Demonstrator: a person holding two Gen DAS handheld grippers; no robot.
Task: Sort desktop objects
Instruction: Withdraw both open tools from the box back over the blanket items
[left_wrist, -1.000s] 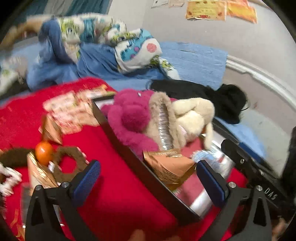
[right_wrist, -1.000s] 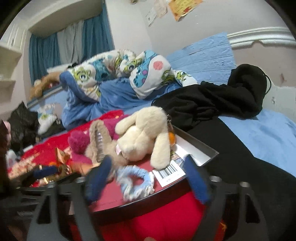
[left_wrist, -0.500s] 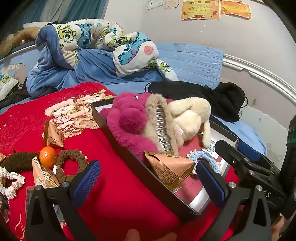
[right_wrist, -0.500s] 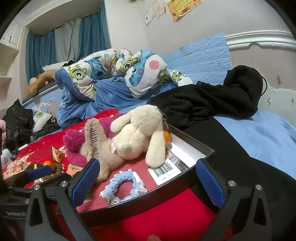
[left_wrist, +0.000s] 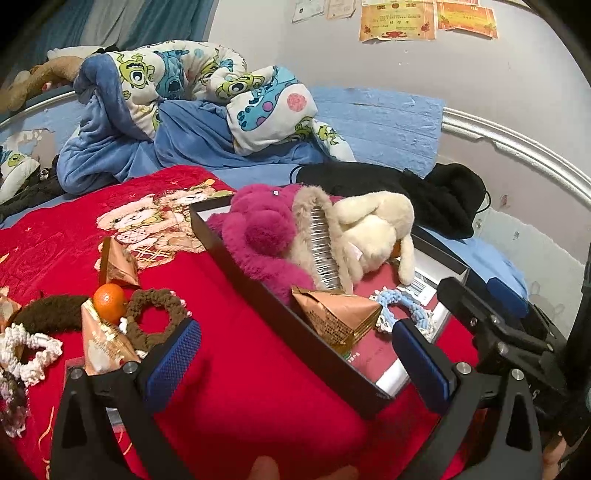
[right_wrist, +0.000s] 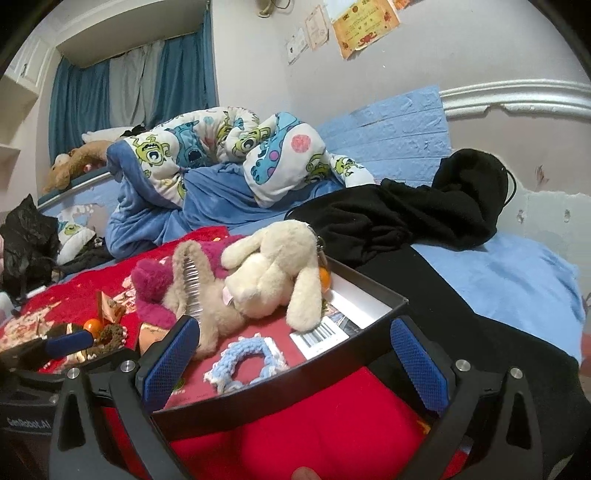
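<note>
Left wrist view: the left gripper (left_wrist: 295, 350) hangs over the red blanket (left_wrist: 258, 387) with its blue-padded fingers spread wide, holding nothing and touching nothing. Between them, toward 12 o'clock, runs the near wall of the black tray (left_wrist: 280, 314). Inside the tray lie a pink plush (left_wrist: 262, 236), a cream plush (left_wrist: 373, 225), a tan triangular packet (left_wrist: 336, 314) and a light blue scrunchie (left_wrist: 399, 301). Out on the blanket at 9 o'clock sit a small orange (left_wrist: 109, 297), a brown scrunchie (left_wrist: 155, 314), a white scrunchie (left_wrist: 26, 350) and two more triangular packets (left_wrist: 105, 345). The right gripper (right_wrist: 291, 354) shows at 3 o'clock in this view. In the right wrist view it is likewise spread wide and empty, poised just above the tray's near corner, with the light blue scrunchie and a barcode label (right_wrist: 319, 334) between its fingers at 12 o'clock
</note>
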